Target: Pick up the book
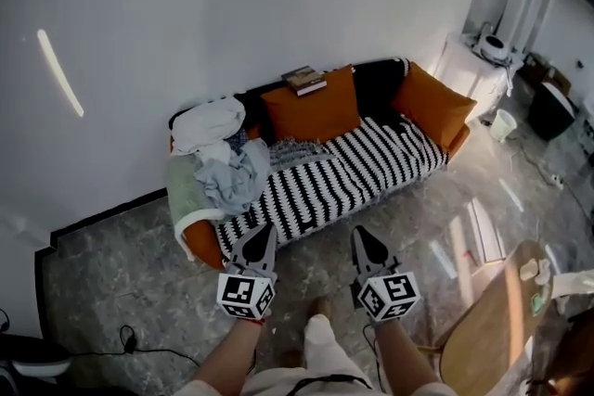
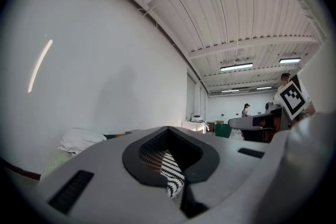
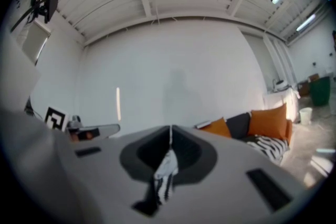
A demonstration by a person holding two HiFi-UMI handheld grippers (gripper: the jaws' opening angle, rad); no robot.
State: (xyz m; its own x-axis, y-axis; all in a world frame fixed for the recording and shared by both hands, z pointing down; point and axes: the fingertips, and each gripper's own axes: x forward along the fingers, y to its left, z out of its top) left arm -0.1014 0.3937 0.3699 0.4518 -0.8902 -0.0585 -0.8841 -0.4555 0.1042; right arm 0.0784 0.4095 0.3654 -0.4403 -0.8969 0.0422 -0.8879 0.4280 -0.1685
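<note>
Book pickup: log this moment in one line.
book: on sofa back, untouched | left tongs: shut, empty | right tongs: shut, empty

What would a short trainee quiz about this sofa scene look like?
1. True or false: the book lies on the sofa's striped seat.
2. What is heaped at the sofa's left end in the head view? A) clothes B) boxes C) plates
3. Fill in: the jaws of the left gripper and the right gripper are ____.
Key: 1. False; it rests on top of the backrest, above an orange cushion. 2. A. 3. Shut, with nothing held.
</note>
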